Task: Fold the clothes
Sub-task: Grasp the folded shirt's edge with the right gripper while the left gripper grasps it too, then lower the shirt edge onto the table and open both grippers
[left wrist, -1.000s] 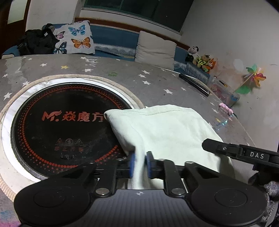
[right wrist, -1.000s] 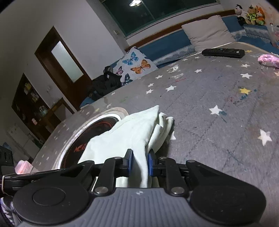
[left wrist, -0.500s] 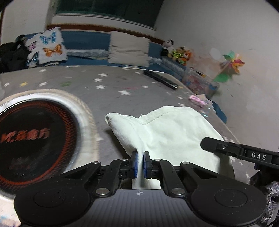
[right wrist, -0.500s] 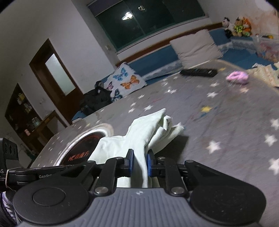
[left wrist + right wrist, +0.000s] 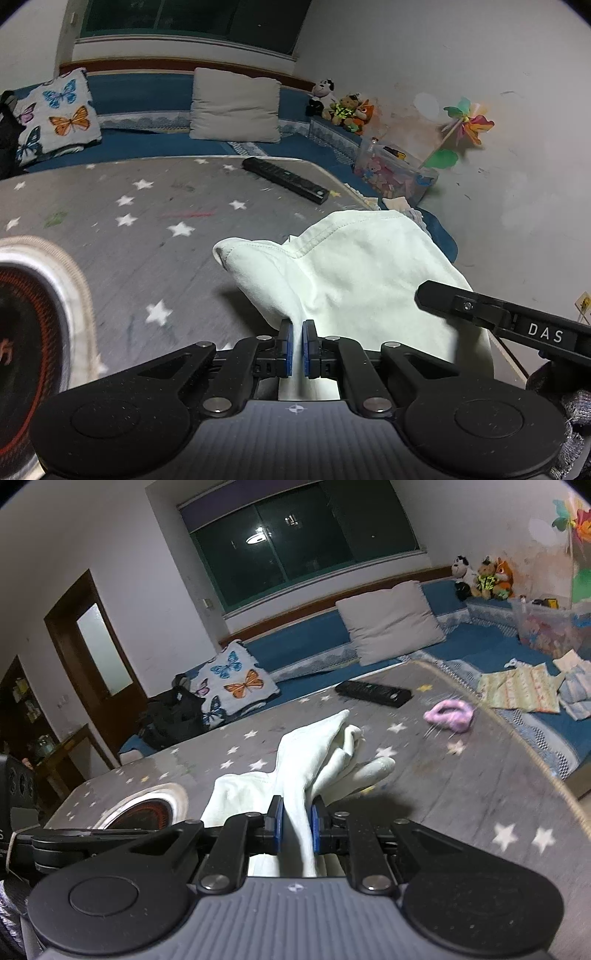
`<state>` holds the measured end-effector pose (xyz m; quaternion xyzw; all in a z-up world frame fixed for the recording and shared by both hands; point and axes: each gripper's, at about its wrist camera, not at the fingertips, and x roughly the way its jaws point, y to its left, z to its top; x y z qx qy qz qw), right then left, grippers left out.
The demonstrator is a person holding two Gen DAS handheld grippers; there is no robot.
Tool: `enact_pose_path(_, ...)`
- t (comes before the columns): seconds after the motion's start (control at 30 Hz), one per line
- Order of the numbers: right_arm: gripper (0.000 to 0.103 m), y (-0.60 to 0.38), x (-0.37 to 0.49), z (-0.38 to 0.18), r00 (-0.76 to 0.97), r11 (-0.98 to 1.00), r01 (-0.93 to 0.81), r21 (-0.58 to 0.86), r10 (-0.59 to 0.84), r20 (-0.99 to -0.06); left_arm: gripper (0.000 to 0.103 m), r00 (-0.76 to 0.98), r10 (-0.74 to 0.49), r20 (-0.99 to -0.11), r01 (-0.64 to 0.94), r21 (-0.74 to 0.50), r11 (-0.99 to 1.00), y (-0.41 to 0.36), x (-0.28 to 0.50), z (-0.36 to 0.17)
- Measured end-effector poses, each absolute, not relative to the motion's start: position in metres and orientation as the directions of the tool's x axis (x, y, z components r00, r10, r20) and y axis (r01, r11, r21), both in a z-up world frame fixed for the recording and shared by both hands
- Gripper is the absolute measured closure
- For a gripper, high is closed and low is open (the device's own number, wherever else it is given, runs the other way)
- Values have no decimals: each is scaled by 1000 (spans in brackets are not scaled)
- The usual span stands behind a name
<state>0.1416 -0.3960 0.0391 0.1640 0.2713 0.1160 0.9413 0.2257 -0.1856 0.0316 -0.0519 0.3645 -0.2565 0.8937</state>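
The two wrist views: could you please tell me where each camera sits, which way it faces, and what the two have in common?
Left wrist: on the left gripper, looking along its fingers across the star-patterned table toward the stuffed toys; the right gripper's arm and a gloved hand show at right.
Right wrist: on the right gripper, facing the window and door; the left gripper shows at the left edge.
Shared: the pale garment both jaws clamp, the remote, the butterfly pillow.

Red-ringed disc (image 5: pixel 22 332) cut off left
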Motion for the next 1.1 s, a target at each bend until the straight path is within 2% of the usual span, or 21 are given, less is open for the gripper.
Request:
enact_pose_path(0.27, 89, -415, 155, 22, 817, 928, -66, 367, 261, -514, 95, 583, -463, -668, 418, -242, 876, -205, 239, 16)
enact_pose_path(0.4, 85, -422, 159, 8, 802, 933, -30, 360, 237, -548, 92, 577, -447, -684, 410, -231, 882, -206, 242, 10)
enact_pose_path(0.47, 83, -426, 161, 0, 794, 934, -12, 356, 226, -565, 76, 576, -440, -689, 408, -225, 885, -206, 242, 9)
enact_pose_path(0.57, 81, -427, 160, -3, 790, 940, -5, 342, 213, -574, 59, 580, -429, -693, 408, -209, 889, -208, 239, 9)
enact_pose_path(0.73, 77, -421, 157, 1, 798, 960, -8, 280, 175, -577, 43, 583, -417, -697, 413, -188, 891, -209, 236, 10)
enact_pose_path(0.8, 66, -420, 154, 4, 805, 964, -3, 265, 159, -572, 35, 588, -409, -698, 409, -179, 895, -208, 235, 10)
enact_pose_path(0.83, 64, -421, 154, 6, 808, 966, -1, 260, 155, -568, 28, 591, -406, -697, 408, -177, 896, -207, 234, 10)
enact_pose_path(0.93, 64, -420, 150, 10, 818, 969, 4, 247, 139, -558, 18, 602, -407, -687, 414, -167, 895, -205, 230, 12)
enact_pose_path(1.03, 63, -420, 149, 16, 825, 971, -2, 239, 137, -548, 1, 621, -412, -667, 422, -158, 893, -204, 224, 17)
enact_pose_path(1.1, 62, -418, 150, 19, 829, 972, -10, 235, 139, -542, 0, 634, -415, -653, 430, -149, 891, -202, 220, 19)
